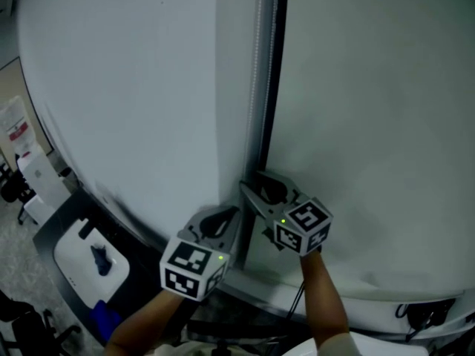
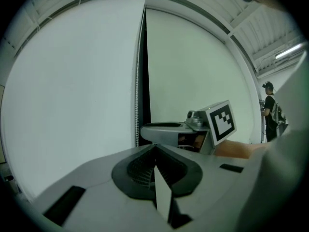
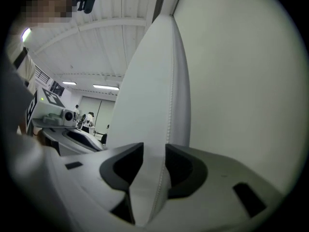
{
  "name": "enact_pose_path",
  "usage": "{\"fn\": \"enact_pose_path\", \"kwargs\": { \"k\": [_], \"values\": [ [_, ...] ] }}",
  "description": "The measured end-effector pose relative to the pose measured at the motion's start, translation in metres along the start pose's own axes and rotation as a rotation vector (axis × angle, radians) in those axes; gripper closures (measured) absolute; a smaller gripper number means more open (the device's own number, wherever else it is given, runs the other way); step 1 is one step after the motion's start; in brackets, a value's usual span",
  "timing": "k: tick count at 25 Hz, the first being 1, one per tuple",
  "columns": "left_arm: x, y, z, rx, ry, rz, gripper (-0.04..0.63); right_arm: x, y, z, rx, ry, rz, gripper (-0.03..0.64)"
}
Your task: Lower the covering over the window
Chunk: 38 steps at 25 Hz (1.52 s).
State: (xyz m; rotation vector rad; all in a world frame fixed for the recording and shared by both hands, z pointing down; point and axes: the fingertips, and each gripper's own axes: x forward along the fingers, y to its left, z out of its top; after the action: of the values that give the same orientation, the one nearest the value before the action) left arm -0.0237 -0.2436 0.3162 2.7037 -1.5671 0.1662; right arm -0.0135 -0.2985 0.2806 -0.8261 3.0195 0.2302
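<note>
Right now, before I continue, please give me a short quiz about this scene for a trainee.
1. True or false: the jaws of the left gripper are together.
2. What runs between the open jaws of the right gripper? A) a bead chain B) a towel C) a pen
3. Fill in: the chain hangs in the dark gap between two white ____.
Key: 1 true; 2 A; 3 blinds.

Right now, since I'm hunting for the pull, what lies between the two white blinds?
A bead chain beside a dark upright strip, plain in the head view.
</note>
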Motion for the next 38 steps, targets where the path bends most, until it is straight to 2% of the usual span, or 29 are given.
{"fn": "enact_pose_path", "kwargs": {
  "k": [5, 14, 21, 23, 28, 29, 30, 38],
  "values": [
    [0.003, 0.002, 0.002, -0.013, -0.01, 0.018, 0.58, 0.01, -0.011, -0.006, 0.023, -0.005, 0.101, 0.483],
    [0.004, 0.002, 0.004, -0.005, -0.012, 0.05, 0.58, 0.018, -0.016, -0.018, 0.101, -0.05, 0.161, 0.485],
    [0.002, -0.003, 0.009, -0.009, -0.033, -0.028, 0.58, 0.019, -0.011, -0.015, 0.033, -0.016, 0.196, 0.505],
    [-0.001, -0.004, 0.012, -0.02, -0.04, -0.053, 0.58, 0.019, -0.008, -0.013, 0.035, -0.006, 0.225, 0.545],
    [-0.003, -0.004, 0.015, -0.024, -0.07, -0.093, 0.58, 0.018, -0.008, -0.013, 0.086, 0.024, 0.274, 0.55],
    [-0.003, -0.005, 0.015, -0.028, -0.071, -0.097, 0.58, 0.018, -0.007, -0.013, 0.093, 0.026, 0.275, 0.557],
    [-0.003, -0.004, 0.015, -0.03, -0.072, -0.098, 0.58, 0.018, -0.006, -0.013, 0.095, 0.027, 0.269, 0.597],
    [0.002, -0.008, 0.027, -0.022, -0.086, -0.087, 0.58, 0.006, 0.001, -0.012, 0.066, 0.047, 0.184, 0.599]
  ]
}}
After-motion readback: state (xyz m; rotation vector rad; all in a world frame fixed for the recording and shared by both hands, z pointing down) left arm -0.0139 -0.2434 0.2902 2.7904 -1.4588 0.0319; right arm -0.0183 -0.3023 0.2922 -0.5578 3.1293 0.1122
